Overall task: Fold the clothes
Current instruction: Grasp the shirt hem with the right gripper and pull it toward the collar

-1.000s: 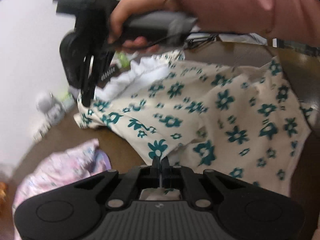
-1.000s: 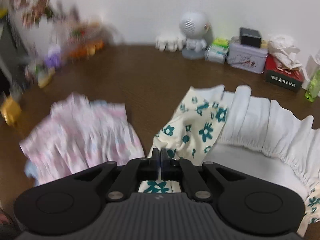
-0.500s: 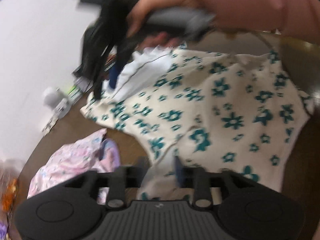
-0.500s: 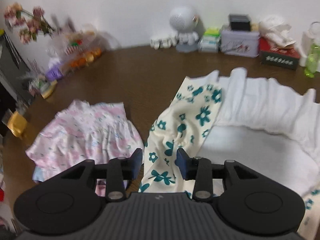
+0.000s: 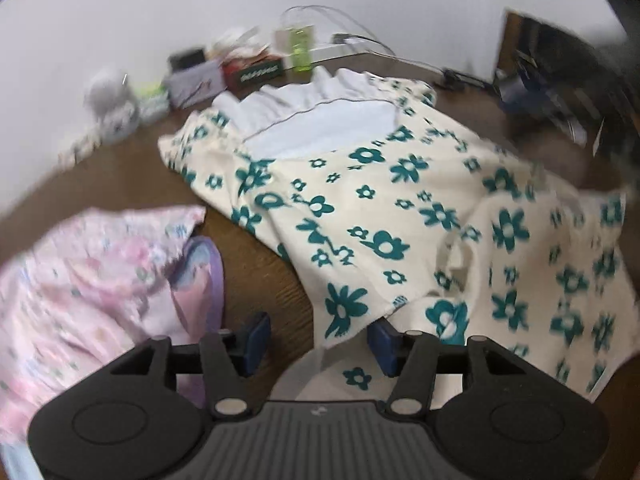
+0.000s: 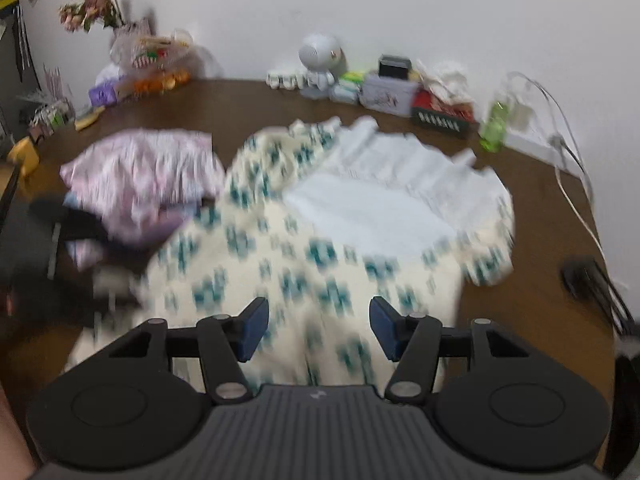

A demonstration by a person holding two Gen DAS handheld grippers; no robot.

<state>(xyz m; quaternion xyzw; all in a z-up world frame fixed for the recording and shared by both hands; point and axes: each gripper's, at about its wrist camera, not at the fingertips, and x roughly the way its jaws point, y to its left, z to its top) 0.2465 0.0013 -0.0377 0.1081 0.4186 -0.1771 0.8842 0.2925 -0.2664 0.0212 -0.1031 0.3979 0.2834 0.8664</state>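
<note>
Left gripper (image 5: 319, 338): jaws spread wide, blue pads (image 5: 256, 336) empty, near edge of the floral garment (image 5: 400, 216) lying between and just past them. Right gripper (image 6: 319, 330): also spread wide, nothing pinched, hanging over the same garment (image 6: 304, 256), which is motion-blurred in this view

Garment is cream with teal flowers, lying on the brown wooden table (image 5: 132, 176), one layer folded over another at the near right, white frilled lining (image 5: 320, 124) exposed at the far end. Right wrist view shows the lining (image 6: 380, 200) as a wide white patch at the far right of the cloth

Left of it: crumpled pink floral garment (image 5: 100, 276), touching or nearly touching the cream one in the right wrist view (image 6: 148, 176); blur, cannot tell which

Far edge along the white wall: small white robot figurine (image 6: 320, 64), grey tin (image 6: 390, 92), red box (image 6: 444, 114), green bottle (image 6: 494, 128), dried flowers (image 6: 86, 0) far left, white cable (image 6: 576, 176) far right
</note>
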